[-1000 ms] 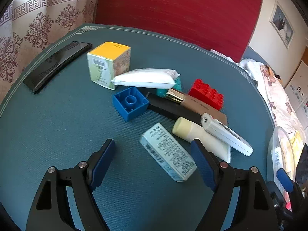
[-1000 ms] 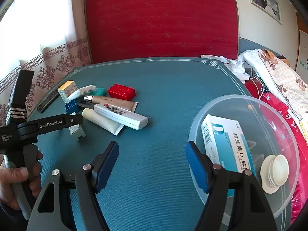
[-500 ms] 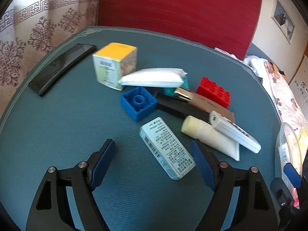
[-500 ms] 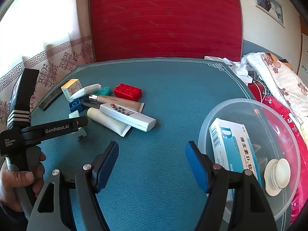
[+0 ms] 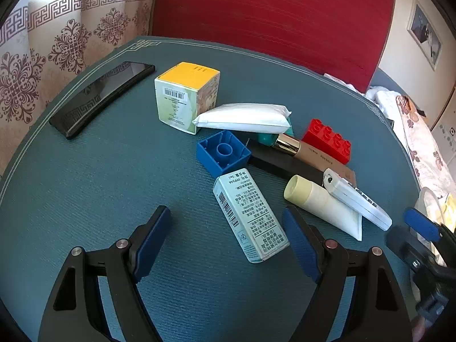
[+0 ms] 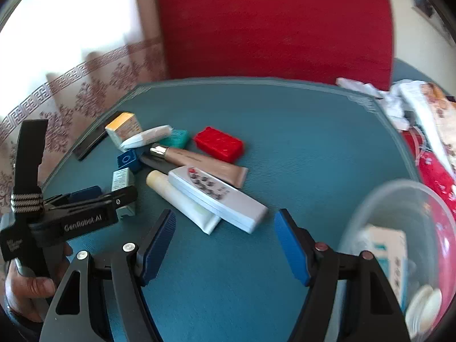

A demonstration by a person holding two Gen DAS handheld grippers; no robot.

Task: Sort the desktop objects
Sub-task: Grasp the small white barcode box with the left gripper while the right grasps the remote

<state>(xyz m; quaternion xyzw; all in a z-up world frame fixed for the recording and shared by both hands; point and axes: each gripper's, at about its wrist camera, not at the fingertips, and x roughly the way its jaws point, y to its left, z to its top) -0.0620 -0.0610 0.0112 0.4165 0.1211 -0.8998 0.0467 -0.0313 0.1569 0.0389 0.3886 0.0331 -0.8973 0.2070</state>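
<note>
1. A red panel (image 5: pixel 270 14) stands upright behind the far edge of the teal tabletop (image 5: pixel 85 188).
2. A patterned curtain (image 5: pixel 42 45) hangs at far left.
3. A framed picture (image 5: pixel 424 34) hangs on the wall at far right.
4. Floral bedding (image 5: pixel 419 142) lies right of the tabletop.

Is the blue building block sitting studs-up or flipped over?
Flipped over. The blue block shows its hollow underside with the round centre tube facing up; the red block nearby shows studs on top.
</note>
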